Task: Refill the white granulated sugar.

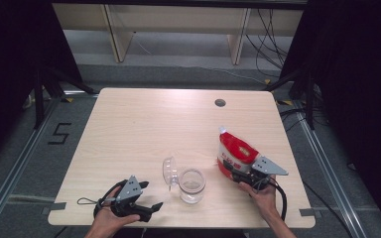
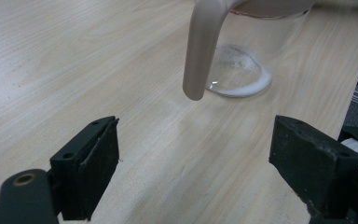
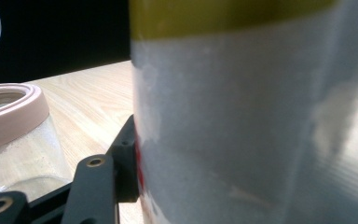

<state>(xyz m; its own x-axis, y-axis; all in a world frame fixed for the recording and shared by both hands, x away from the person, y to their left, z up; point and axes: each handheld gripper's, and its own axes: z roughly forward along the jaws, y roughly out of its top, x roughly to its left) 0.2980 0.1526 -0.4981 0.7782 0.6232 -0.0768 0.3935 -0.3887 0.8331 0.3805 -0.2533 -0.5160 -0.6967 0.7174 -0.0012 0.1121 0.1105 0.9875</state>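
On the desk (image 1: 129, 124), the right claw (image 1: 235, 171) is gripping one red pouch (image 1: 234, 151) while the left claw (image 1: 151, 207) is resting wide beside one glass jar (image 1: 192, 186).

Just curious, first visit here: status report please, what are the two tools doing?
Left tool open, holding nothing. Right tool shut on red-and-white pouch. Glass jar open, lid flipped back. Nothing between pouch and jar.

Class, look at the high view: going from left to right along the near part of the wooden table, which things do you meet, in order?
Left gripper → clear domed plastic lid → clear glass jar → red and white pouch in the right gripper.
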